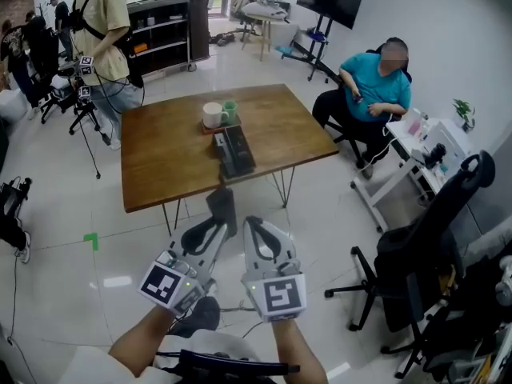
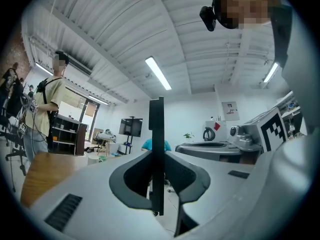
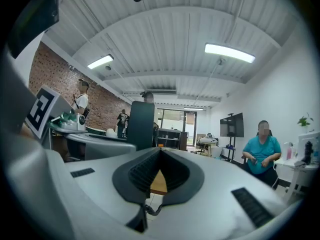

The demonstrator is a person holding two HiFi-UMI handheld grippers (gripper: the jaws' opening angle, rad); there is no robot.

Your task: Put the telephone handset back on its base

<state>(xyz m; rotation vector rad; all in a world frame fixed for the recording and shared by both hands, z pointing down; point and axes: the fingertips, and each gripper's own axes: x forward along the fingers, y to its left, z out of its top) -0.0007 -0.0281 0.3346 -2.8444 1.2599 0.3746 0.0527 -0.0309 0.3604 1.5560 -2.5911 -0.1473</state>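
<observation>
A black telephone base (image 1: pixel 235 151) lies near the front edge of the brown wooden table (image 1: pixel 168 158). My left gripper (image 1: pixel 222 224) is shut on the dark, flat handset (image 1: pixel 222 205), which sticks up out of its jaws, in the air short of the table. In the left gripper view the handset (image 2: pixel 156 134) shows edge-on as a thin slab clamped in the left gripper (image 2: pixel 157 156). My right gripper (image 1: pixel 250 224) hangs close beside it, shut with nothing seen in it. From the right gripper (image 3: pixel 160 154) view the handset (image 3: pixel 140 124) stands just to the left.
A white mug (image 1: pixel 212 114) and a green cup (image 1: pixel 230 110) stand behind the base. A seated person in teal (image 1: pixel 376 86) is at the right, by a white desk (image 1: pixel 424 138). A black office chair (image 1: pixel 424 254) is at my right. Another person (image 1: pixel 104 30) stands at the back left.
</observation>
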